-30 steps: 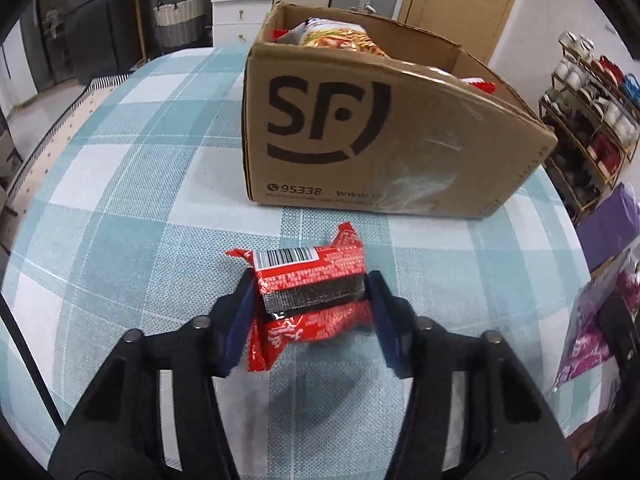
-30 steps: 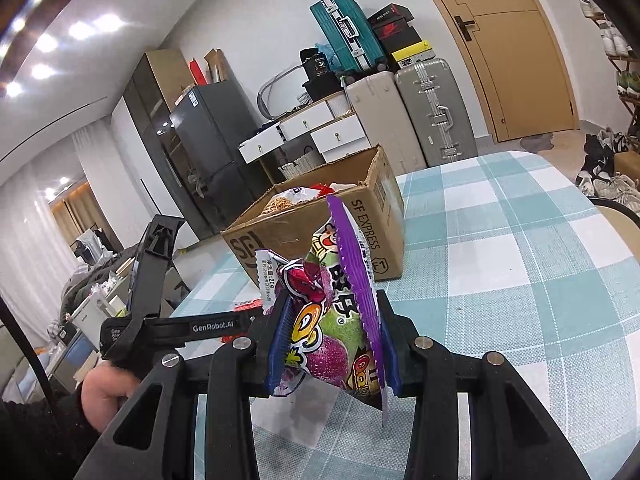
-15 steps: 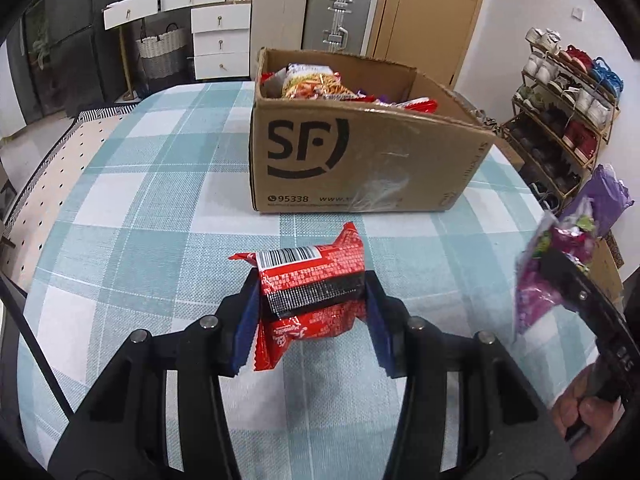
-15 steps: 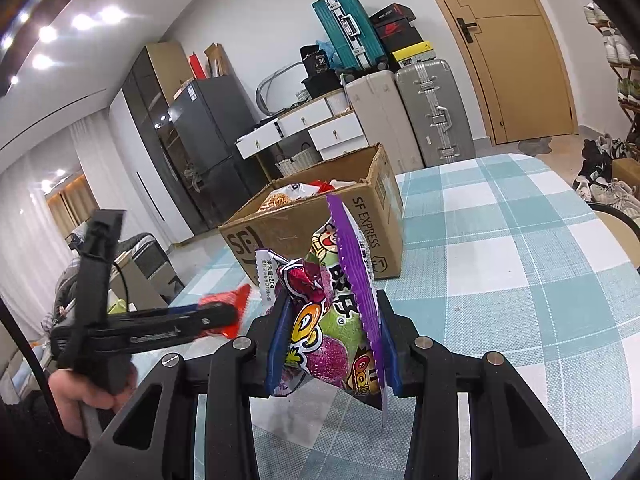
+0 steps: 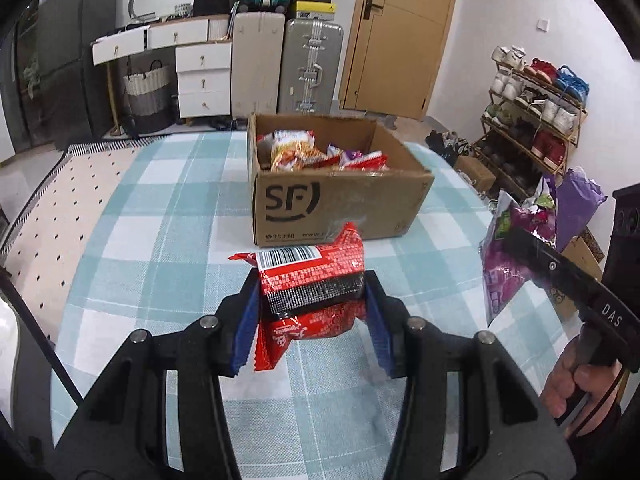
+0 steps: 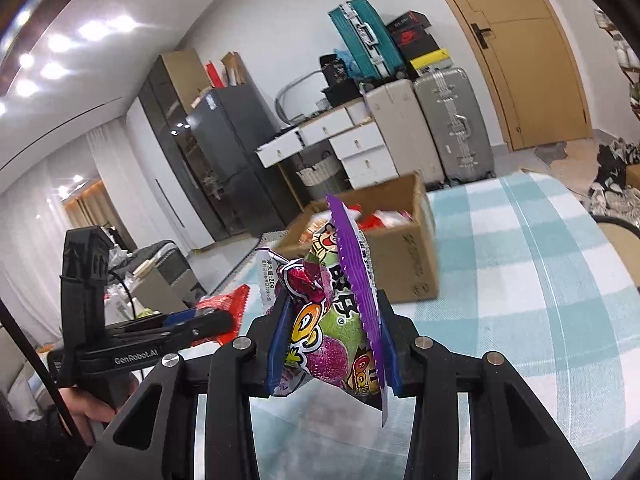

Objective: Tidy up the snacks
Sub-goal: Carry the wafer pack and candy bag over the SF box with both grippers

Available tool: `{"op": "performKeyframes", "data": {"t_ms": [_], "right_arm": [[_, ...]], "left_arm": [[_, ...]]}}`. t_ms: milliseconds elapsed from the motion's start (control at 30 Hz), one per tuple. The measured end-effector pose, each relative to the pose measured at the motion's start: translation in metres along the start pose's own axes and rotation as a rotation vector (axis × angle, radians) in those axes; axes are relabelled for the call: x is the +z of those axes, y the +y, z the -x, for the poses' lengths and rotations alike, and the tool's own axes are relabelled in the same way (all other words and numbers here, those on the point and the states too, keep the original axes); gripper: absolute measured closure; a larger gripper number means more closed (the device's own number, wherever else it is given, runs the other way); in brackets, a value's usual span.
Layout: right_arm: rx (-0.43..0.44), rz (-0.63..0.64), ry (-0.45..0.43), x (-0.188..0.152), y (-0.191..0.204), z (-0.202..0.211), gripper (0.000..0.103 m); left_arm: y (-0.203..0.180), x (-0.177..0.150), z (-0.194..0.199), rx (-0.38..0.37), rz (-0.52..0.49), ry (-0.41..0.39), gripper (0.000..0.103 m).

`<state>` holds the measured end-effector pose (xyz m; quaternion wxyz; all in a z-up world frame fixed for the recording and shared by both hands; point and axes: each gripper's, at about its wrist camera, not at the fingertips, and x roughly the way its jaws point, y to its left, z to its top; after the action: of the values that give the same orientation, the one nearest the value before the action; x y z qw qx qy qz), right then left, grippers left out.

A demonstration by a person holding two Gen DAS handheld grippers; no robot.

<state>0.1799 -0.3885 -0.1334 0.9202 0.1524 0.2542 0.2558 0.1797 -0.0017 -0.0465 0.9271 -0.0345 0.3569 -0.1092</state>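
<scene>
My left gripper (image 5: 312,316) is shut on a red snack packet (image 5: 310,280) with a barcode, held above the checked tablecloth in front of the cardboard SF box (image 5: 340,204). The box is open and holds several snack bags (image 5: 312,154). My right gripper (image 6: 332,336) is shut on a purple candy bag (image 6: 340,312), raised above the table to the right of the box (image 6: 404,256). In the left wrist view the right gripper (image 5: 516,240) and purple bag (image 5: 520,248) show at right. In the right wrist view the left gripper (image 6: 208,320) with the red packet (image 6: 224,308) shows at left.
The round table (image 5: 160,240) has a blue and white checked cloth. Behind it stand suitcases (image 5: 312,64), white drawers (image 5: 200,76) and a door. A shoe rack (image 5: 536,112) stands at right. A perforated mat (image 5: 52,216) lies on the floor at left.
Both grippers have risen and pulled back from the box while keeping hold of their packets. The box interior is now more visible and the right gripper has come into the left view.
</scene>
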Motion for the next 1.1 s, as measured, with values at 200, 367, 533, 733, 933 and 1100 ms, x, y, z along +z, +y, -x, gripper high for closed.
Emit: {"op": "performKeyframes", "data": {"t_ms": [200, 367, 533, 733, 933, 1100], "right_arm": [[0.024, -0.002, -0.008, 0.013, 0.023, 0.018, 0.064], [0.042, -0.022, -0.020, 0.012, 0.039, 0.035, 0.064], [0.053, 0.008, -0.035, 0.029, 0.059, 0.051, 0.064], [0.054, 0.050, -0.040, 0.069, 0.077, 0.055, 0.064], [0.029, 0.074, -0.015, 0.115, 0.081, 0.040, 0.064], [-0.003, 0.103, 0.005, 0.149, 0.079, 0.020, 0.064]], "left_arm": [[-0.005, 0.008, 0.049, -0.009, -0.026, -0.074, 0.057], [-0.009, 0.009, 0.084, -0.021, -0.043, -0.108, 0.057], [-0.013, 0.020, 0.115, -0.033, -0.067, -0.134, 0.057], [-0.011, 0.051, 0.144, -0.028, -0.092, -0.160, 0.057], [-0.004, 0.097, 0.152, -0.031, -0.097, -0.147, 0.057], [-0.005, 0.141, 0.138, -0.028, -0.095, -0.122, 0.057]]}}
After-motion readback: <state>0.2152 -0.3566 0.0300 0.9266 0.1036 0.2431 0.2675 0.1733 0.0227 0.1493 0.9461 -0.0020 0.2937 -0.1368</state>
